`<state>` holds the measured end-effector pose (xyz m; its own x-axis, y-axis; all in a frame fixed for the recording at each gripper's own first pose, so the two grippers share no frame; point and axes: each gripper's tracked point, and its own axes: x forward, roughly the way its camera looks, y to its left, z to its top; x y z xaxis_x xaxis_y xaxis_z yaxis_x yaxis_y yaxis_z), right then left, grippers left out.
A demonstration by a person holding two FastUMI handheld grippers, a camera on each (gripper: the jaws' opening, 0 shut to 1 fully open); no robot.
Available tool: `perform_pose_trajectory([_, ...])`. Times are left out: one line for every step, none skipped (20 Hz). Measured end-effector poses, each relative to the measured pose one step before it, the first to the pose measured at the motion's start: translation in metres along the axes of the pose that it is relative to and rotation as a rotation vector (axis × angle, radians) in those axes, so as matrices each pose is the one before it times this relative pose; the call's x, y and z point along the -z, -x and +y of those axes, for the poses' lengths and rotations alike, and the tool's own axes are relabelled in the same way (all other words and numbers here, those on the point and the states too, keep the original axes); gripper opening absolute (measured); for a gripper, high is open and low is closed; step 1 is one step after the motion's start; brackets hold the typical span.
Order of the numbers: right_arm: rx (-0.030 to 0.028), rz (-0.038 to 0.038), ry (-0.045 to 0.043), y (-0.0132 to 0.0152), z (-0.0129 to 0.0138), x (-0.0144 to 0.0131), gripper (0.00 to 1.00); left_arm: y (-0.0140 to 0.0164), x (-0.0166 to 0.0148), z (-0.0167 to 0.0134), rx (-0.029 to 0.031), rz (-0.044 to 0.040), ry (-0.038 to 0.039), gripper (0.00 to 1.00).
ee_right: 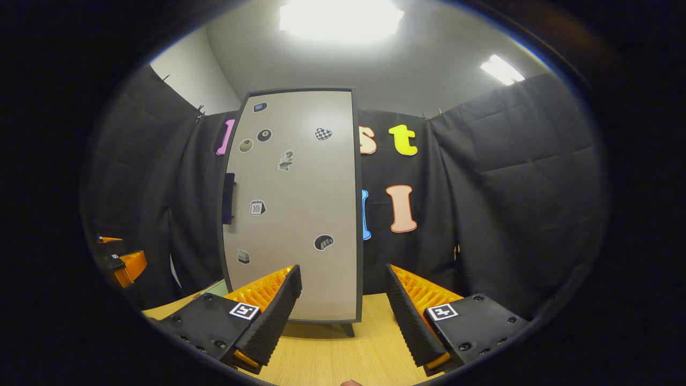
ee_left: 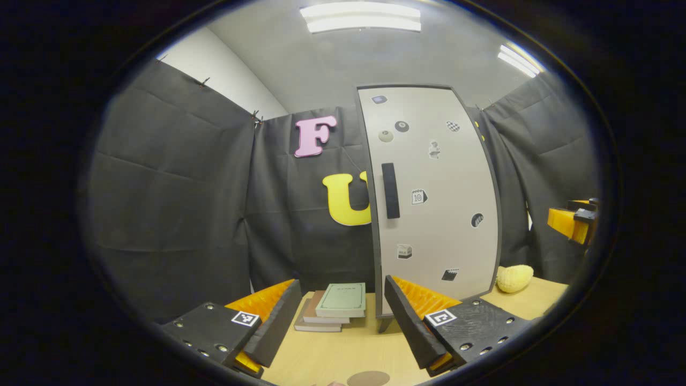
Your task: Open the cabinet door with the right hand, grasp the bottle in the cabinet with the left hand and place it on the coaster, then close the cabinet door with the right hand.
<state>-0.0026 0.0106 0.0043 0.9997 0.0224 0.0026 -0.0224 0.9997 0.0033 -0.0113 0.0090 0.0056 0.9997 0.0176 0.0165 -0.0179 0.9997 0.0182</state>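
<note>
On table (ee_left: 332, 354), cabinet (ee_left: 434, 198) door shut, contents hidden

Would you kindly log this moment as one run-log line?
stage: before opening | cabinet door: shut | handle: untouched | left gripper: open, empty | right gripper: open, empty | coaster: bare

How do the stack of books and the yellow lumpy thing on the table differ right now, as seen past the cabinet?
In the left gripper view, the stack of books lies left of the cabinet, the yellow lumpy thing to its right. The books are flat and rectangular, with a pale green cover on top; the lumpy thing is rounded, bumpy and yellow all over. The books are several piled up; the lumpy thing is a single piece. Both rest on the wooden table.
</note>
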Motion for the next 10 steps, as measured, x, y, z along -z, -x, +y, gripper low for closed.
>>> perform_pose_trajectory([-0.00425,0.00052,-0.00174,-0.00085,0.00141,-0.00046,0.97,0.00004,-0.00040,0.00091,-0.00224,-0.00028,-0.00130,0.95])
perform_pose_trajectory([-0.00383,0.00001,-0.00143,-0.00010,0.00109,0.00075,0.98,0.00183,0.00020,0.00157,-0.00362,-0.00002,-0.00091,0.95])
perform_pose_trajectory([-0.00312,-0.00019,-0.00120,-0.00067,0.00095,-0.00041,0.98,0.00131,-0.00063,0.00124,-0.00301,-0.00083,-0.00045,0.96])
perform_pose_trajectory([-0.00348,0.00120,-0.00118,-0.00082,0.00147,-0.00046,0.98,-0.00044,-0.00004,0.00164,-0.00406,0.00019,-0.00037,0.96])
perform_pose_trajectory([-0.00287,0.00083,-0.00099,-0.00078,0.00109,-0.00015,0.98,0.00018,-0.00037,0.00151,-0.00348,-0.00024,-0.00081,0.95])
perform_pose_trajectory([-0.00223,0.00024,-0.00111,0.00132,0.00097,0.00068,0.98,-0.00032,-0.00012,0.00083,-0.00303,-0.00010,-0.00060,0.95])
perform_pose_trajectory([-0.00155,-0.00040,-0.00095,-0.00050,0.00141,-0.00009,0.98,0.00041,-0.00024,0.00121,-0.00217,-0.00036,-0.00060,0.95])
perform_pose_trajectory([-0.00181,-0.00013,0.00041,0.00054,-0.00016,-0.00001,0.98,0.00031,0.00068,0.00139,-0.00175,0.00047,-0.00032,0.96])
perform_pose_trajectory([-0.00090,0.00029,0.00051,-0.00004,0.00072,0.00063,0.98,0.00014,-0.00069,0.00055,-0.00146,0.00022,0.00021,0.96])
perform_pose_trajectory([-0.00131,0.00118,0.00071,-0.00075,0.00119,-0.00038,0.98,-0.00014,0.00026,0.00048,-0.00052,-0.00036,0.00062,0.96])
